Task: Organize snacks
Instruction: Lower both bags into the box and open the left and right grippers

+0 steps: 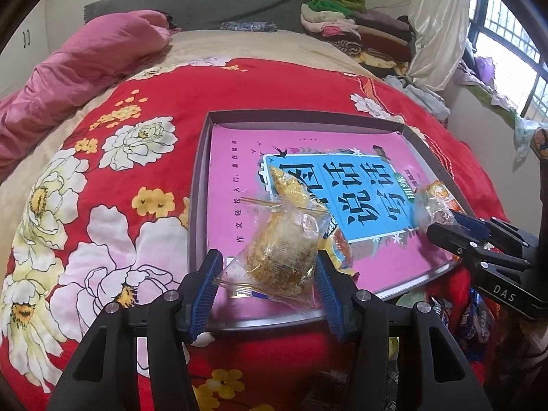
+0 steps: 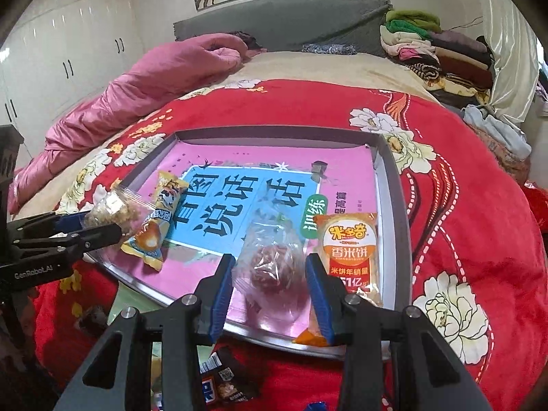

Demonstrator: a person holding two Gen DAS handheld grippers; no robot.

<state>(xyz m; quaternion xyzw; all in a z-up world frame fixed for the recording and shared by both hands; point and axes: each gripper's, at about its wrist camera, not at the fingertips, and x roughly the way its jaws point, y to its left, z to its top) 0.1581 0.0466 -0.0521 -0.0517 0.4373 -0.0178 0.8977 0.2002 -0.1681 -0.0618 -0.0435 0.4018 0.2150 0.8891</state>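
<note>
Grey tray (image 2: pixel 394 185) centre frame, lined w/ pink book: yellow snack pack (image 2: pixel 154 226) at left, orange "香米饼" pack (image 2: pixel 349 250) at right. Left gripper (image 1: pixel 267 284) clamps golden cake pouch (image 1: pixel 284 250); right gripper (image 2: pixel 270 287) clamps reddish clear pouch (image 2: pixel 274 267), lower centre.

Left tongs (image 1: pixel 269 267) black with ribbed blue pads, silver screw heads, right tongs (image 2: pixel 270 275) alike, white lettering

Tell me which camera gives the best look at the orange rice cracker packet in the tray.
The right wrist view. There the orange rice cracker packet lies face-up in the tray, its printed front readable beside the right gripper. The left wrist view catches only its crumpled end behind that gripper, label unreadable.
</note>
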